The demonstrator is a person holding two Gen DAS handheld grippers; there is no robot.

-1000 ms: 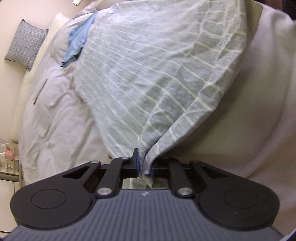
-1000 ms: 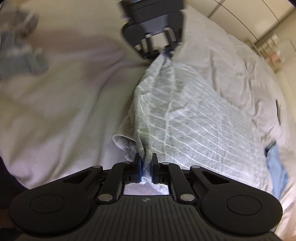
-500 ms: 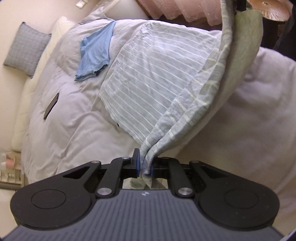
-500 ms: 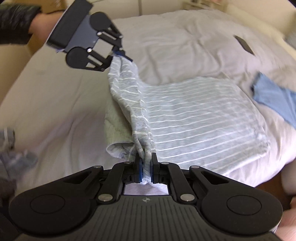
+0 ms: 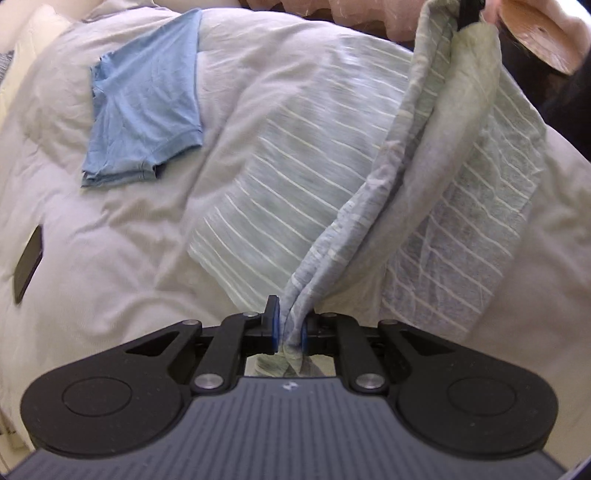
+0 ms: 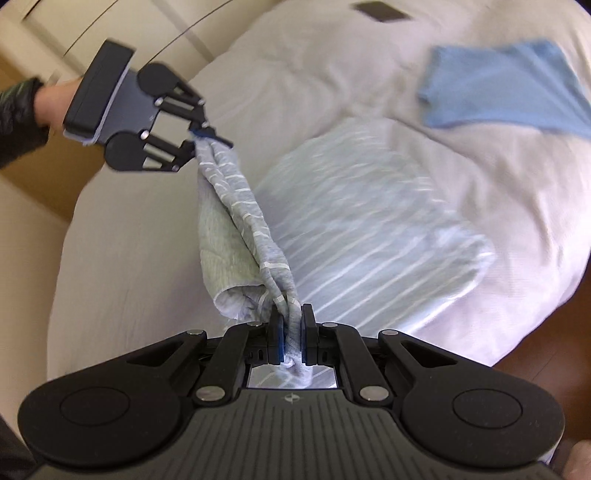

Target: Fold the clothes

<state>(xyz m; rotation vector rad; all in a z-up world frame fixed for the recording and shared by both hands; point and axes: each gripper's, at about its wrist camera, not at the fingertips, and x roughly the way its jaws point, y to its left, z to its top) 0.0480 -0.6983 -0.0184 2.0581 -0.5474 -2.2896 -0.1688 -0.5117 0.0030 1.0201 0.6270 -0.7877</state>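
Observation:
A grey shirt with thin white stripes (image 5: 295, 177) (image 6: 362, 236) lies partly on the white bed, one edge lifted and stretched taut between both grippers. My left gripper (image 5: 288, 328) is shut on one end of that edge; it also shows in the right wrist view (image 6: 201, 138), held by a hand in a dark sleeve. My right gripper (image 6: 290, 336) is shut on the other end. The lifted edge (image 6: 255, 236) hangs as a bunched band with a fold drooping on its left. The rest of the shirt rests flat on the duvet.
A folded light-blue shirt (image 5: 144, 99) (image 6: 506, 92) lies on the white duvet (image 5: 92, 236) beyond the striped one. A dark phone (image 5: 27, 264) (image 6: 380, 11) rests on the bed. The bed's foot edge drops to a brown floor (image 6: 554, 350).
Both grippers have carried the held edge across over the shirt toward the blue shirt's side. More of the striped shirt now lies on the bed. Both stay shut on the cloth.

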